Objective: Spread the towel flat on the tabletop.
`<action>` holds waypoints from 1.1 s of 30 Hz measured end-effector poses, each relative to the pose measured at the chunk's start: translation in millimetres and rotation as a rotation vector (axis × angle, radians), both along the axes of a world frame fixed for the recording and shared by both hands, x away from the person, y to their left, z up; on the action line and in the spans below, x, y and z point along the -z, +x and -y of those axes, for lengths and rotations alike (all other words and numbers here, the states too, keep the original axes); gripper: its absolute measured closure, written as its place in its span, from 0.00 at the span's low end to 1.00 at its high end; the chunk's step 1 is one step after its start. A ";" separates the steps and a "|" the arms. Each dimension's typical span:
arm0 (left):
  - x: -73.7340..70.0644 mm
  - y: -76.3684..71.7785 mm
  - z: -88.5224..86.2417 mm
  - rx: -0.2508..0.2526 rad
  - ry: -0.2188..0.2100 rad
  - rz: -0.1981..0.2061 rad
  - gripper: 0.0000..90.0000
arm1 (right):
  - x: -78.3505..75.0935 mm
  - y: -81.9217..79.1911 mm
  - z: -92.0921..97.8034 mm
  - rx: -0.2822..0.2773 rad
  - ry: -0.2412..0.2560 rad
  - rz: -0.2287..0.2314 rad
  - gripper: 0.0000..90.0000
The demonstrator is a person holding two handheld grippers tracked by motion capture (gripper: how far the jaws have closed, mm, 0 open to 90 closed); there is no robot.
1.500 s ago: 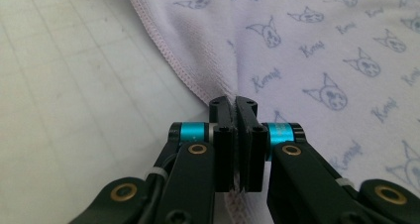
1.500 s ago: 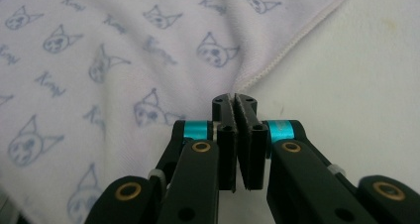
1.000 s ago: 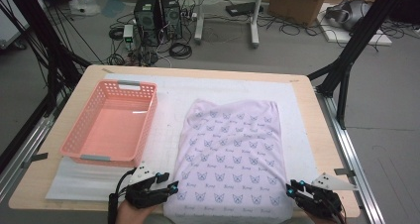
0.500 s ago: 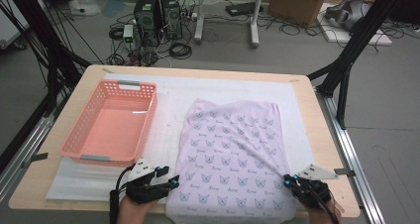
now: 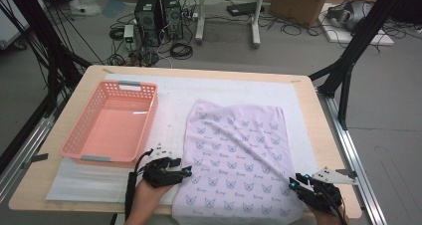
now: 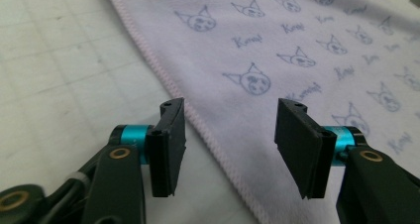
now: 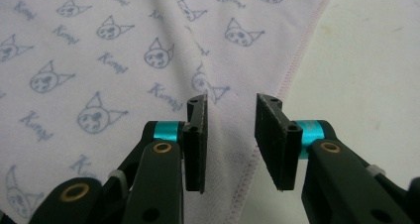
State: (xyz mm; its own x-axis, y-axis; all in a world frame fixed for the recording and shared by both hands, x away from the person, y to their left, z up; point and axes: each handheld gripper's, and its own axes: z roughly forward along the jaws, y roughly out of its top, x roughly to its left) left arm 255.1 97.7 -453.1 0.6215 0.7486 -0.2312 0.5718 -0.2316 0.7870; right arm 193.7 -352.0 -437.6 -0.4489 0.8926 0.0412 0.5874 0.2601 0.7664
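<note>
Cloth (image 5: 238,160) lies flat on the mat (image 5: 169,100), at 3 o'clock from the basket (image 5: 112,125), and we judge it light, soft and floppy. Our left gripper (image 6: 229,127) gapes wide over its hemmed edge, the right gripper (image 7: 230,130) half open over the opposite hem, both holding nothing. Best pinch right on those stitched hems near the corners, we reckon.

Left edge: we are seeing bare white mat (image 5: 169,105) lying between the pink basket (image 5: 112,123) and the lilac cloth (image 5: 236,155), room enough for our left gripper (image 5: 185,171)
Basket wall: it is standing just beside that gripper's outer side
Right edge: our right gripper (image 5: 294,184) is sitting over the hem, with open table (image 5: 326,135) lying beyond
Far side: the mat behind the cloth is lying free
</note>
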 end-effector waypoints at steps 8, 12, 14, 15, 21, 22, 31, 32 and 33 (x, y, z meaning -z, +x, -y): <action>-2.3 -14.6 -1.8 0.001 0.074 0.028 0.97 | 4.3 5.0 -7.9 -0.009 0.000 -0.018 0.69; -2.3 -31.6 -24.8 -0.006 0.051 0.003 0.97 | 3.6 2.7 -13.0 -0.034 -0.001 -0.017 0.69; -1.9 -39.8 -31.3 0.005 0.048 0.002 0.97 | 3.6 3.0 -15.1 -0.026 0.002 -0.021 0.68; -1.8 -43.1 -32.4 0.005 0.043 0.002 0.97 | 4.4 4.0 -16.1 -0.022 0.006 -0.022 0.67; -1.6 -41.3 -31.9 -0.008 -0.016 0.024 0.69 | 4.9 3.0 -22.6 -0.050 -0.075 -0.047 0.96; -1.7 -40.1 -32.0 -0.013 -0.024 0.032 0.64 | 3.2 -1.0 -20.9 -0.050 -0.099 -0.053 0.96; -2.6 -19.9 -17.9 0.008 -0.055 0.004 0.55 | 0.4 -30.6 13.4 -0.019 -0.017 -0.042 0.73; -2.7 -16.8 -14.5 0.009 -0.054 -0.005 0.55 | -1.0 -29.2 13.7 -0.007 -0.004 -0.032 0.72; -2.1 -14.3 -10.4 0.015 -0.053 -0.010 0.55 | -2.2 -27.8 14.1 -0.001 0.001 -0.024 0.71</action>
State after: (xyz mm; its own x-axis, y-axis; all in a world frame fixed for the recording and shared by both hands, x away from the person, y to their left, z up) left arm 240.8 108.1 -450.9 0.6297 0.7257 -0.2770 0.5768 -0.1980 0.7925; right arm 165.9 -366.0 -435.4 -0.4485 0.8922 0.0528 0.6051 0.2596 0.7526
